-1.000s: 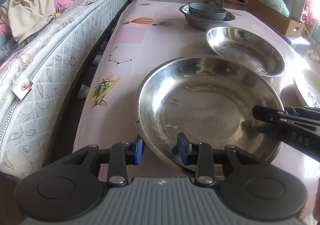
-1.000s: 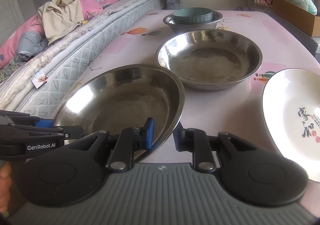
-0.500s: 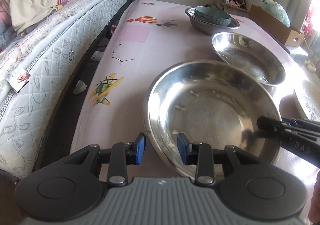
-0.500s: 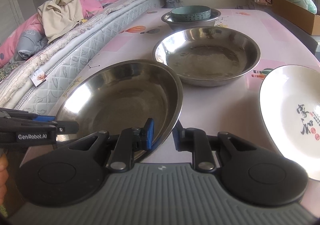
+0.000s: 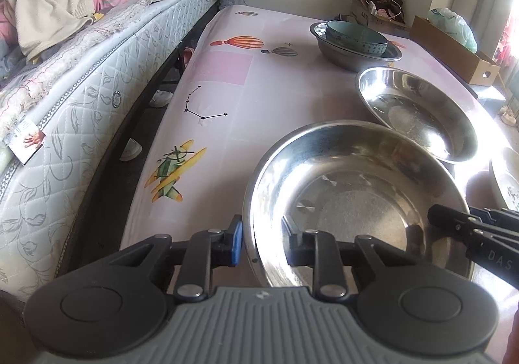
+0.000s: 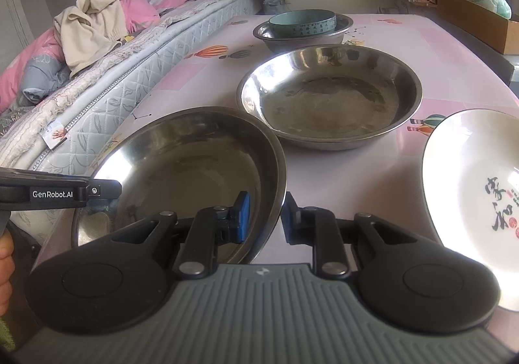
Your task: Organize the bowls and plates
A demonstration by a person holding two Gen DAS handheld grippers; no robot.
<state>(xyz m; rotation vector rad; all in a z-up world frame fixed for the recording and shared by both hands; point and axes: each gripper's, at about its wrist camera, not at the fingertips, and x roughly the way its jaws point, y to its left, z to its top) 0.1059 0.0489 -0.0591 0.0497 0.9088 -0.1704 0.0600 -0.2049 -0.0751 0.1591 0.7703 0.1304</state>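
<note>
A large steel plate (image 5: 353, 202) is held between both grippers and looks lifted off the pink table (image 5: 223, 95). My left gripper (image 5: 264, 245) straddles its left rim, jaws on either side. My right gripper (image 6: 264, 218) straddles its right rim (image 6: 275, 176) the same way. A second steel plate (image 6: 331, 98) lies just beyond; it also shows in the left wrist view (image 5: 418, 111). Behind it a teal bowl (image 6: 303, 22) sits in a steel bowl (image 6: 305, 35). A white plate with red and black writing (image 6: 480, 195) lies at the right.
A mattress (image 5: 81, 95) with piled clothes (image 5: 58, 4) runs along the table's left side, with a gap and shoes between. A cardboard box (image 5: 454, 52) and a bag stand beyond the table's far right edge.
The held steel plate has moved forward and to the right with both grippers, closer to the second steel plate. The grip on both rims is unchanged.
</note>
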